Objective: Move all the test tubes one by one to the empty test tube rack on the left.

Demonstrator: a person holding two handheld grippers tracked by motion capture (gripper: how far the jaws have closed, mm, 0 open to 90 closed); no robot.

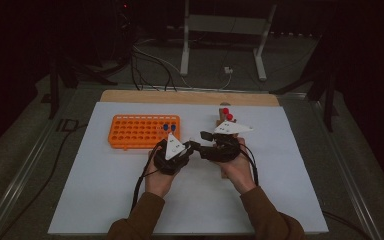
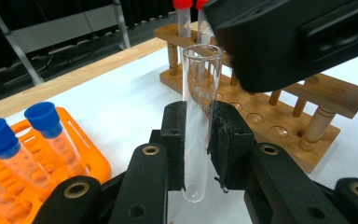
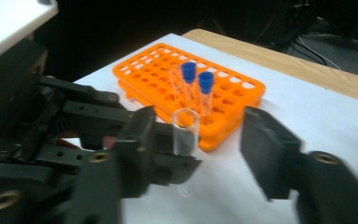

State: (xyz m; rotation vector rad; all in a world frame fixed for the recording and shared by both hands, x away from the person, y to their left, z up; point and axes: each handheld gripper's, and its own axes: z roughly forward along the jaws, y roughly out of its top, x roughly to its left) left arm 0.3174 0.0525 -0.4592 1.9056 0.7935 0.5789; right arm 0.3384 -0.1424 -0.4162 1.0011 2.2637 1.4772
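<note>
The glass tube (image 2: 199, 116) stands upright (open mouth up) in the left gripper (image 2: 196, 140).

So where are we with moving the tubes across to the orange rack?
Done: two blue-capped tubes stand in the orange rack. In hand: an uncapped clear tube is upright, clamped by the left gripper; the right gripper has its fingers apart around the tube, not pressing it. Left: this tube is not yet in either rack, and two red-capped tubes remain in the wooden rack.

High view looks down; gripper views close, sharing orange rack (image 1: 144, 131).
</note>
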